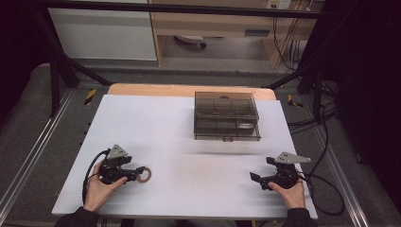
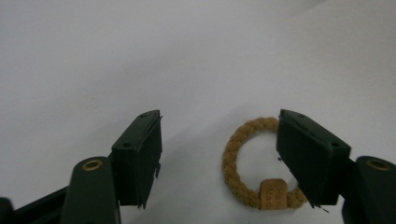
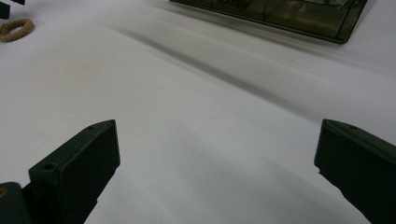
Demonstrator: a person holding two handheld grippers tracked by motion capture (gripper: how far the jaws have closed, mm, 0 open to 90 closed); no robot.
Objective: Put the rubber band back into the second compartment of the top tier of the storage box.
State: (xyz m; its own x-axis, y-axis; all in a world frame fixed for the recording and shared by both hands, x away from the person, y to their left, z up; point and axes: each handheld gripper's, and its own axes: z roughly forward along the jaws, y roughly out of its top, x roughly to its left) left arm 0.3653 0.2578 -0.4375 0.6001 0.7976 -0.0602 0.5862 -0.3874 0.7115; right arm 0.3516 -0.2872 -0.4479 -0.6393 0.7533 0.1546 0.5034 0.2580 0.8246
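Note:
A tan braided ring (image 1: 144, 174) with a small tag lies flat on the white table (image 1: 179, 142) at the front left. In the left gripper view the ring (image 2: 243, 154) sits between the wide-apart jaws, close against the right-hand jaw. My left gripper (image 1: 140, 173) is open around it, with nothing gripped. Near the front right my right gripper (image 1: 256, 178) is open over bare table, its jaws far apart. The ring (image 3: 16, 29) is small at the far upper left of the right gripper view.
A smoky transparent box with compartments (image 1: 226, 116) stands at the back centre-right of the table; its front edge (image 3: 280, 18) is at the top of the right gripper view. Cables (image 1: 326, 189) trail off the right side. A metal frame surrounds the table.

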